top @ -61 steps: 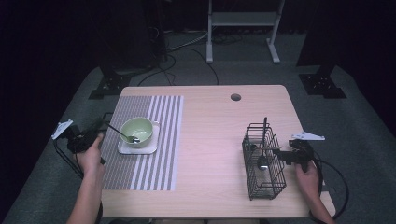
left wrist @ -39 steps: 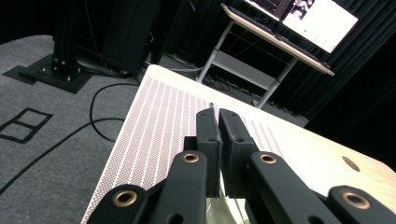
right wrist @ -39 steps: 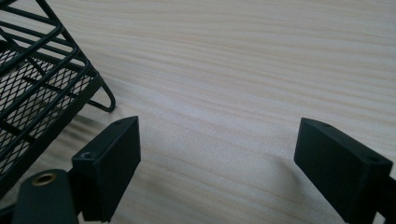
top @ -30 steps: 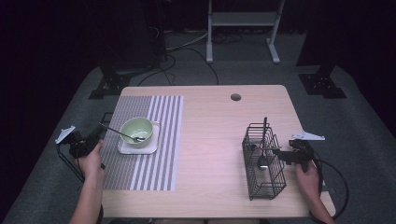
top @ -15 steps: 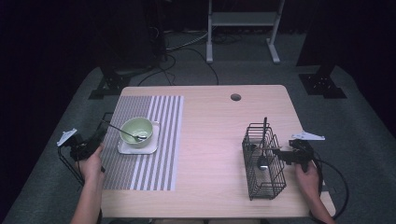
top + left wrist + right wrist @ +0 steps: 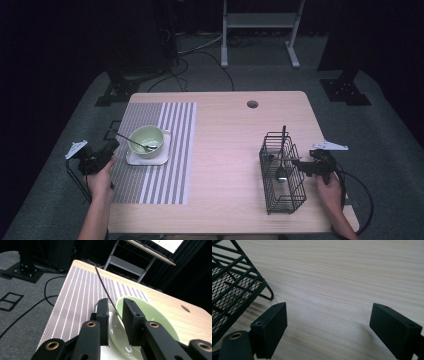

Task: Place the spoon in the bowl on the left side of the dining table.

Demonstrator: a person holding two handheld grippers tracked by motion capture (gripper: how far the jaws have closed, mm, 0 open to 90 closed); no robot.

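While the right claw stays, the left claw has retreated leftward.

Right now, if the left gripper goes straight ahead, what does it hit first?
Probably the spoon handle: it runs between the left gripper jaws, which stand slightly apart. The green bowl comes just behind; depth is unclear.

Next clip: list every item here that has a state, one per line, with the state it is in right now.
Left gripper: jaws nearly shut, a narrow gap, the spoon handle running between them.
Right gripper: open, empty, beside the basket.
Green bowl: upright on a white plate.
Spoon: resting in the bowl, handle out over the rim.
Wire basket: upright, holding a dark utensil.
Striped placemat: flat.
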